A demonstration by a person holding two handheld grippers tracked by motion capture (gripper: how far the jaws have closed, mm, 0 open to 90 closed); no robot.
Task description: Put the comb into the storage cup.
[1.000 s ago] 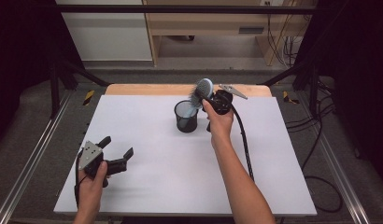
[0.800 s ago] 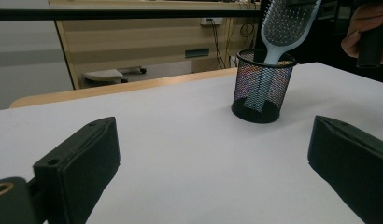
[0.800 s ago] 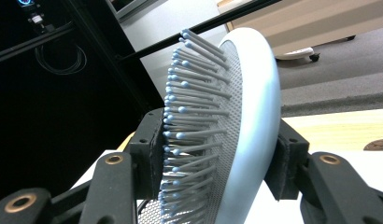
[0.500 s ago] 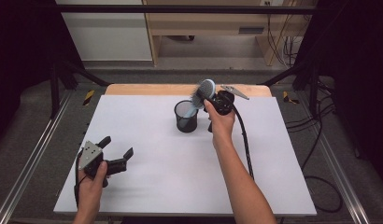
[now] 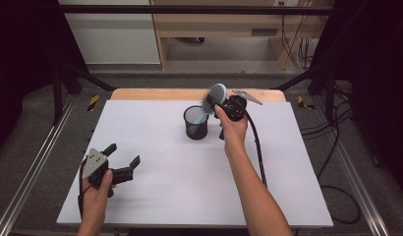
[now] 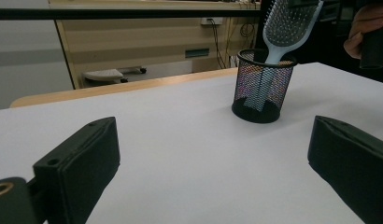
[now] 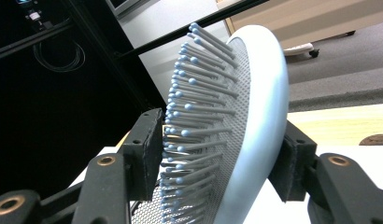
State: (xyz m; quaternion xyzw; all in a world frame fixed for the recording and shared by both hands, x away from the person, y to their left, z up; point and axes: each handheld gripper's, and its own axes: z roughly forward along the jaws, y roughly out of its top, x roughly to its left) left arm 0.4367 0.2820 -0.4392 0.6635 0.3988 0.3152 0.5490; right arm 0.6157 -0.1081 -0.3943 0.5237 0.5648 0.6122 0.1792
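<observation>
A pale blue hairbrush point(image 5: 218, 93) stands tilted with its handle down inside a black mesh cup point(image 5: 195, 123) at the back middle of the white table point(image 5: 165, 196). My right gripper point(image 5: 215, 101) reaches in from the right at the brush head. In the right gripper view, my right gripper point(image 7: 222, 144) has one pad at the bristle tips and the other against the brush's point(image 7: 259, 93) smooth back; its jaws have just been opening. My left gripper point(image 5: 123, 154) rests open and empty at the front left. The left gripper view looks past my left gripper point(image 6: 213, 154) to the cup point(image 6: 262, 88) and brush point(image 6: 287, 23).
A black cable point(image 5: 258, 152) trails from the right gripper along the forearm to the table's right side. A wooden strip point(image 5: 155, 93) borders the far edge. Metal rails point(image 5: 37, 162) and dark frame posts flank the table.
</observation>
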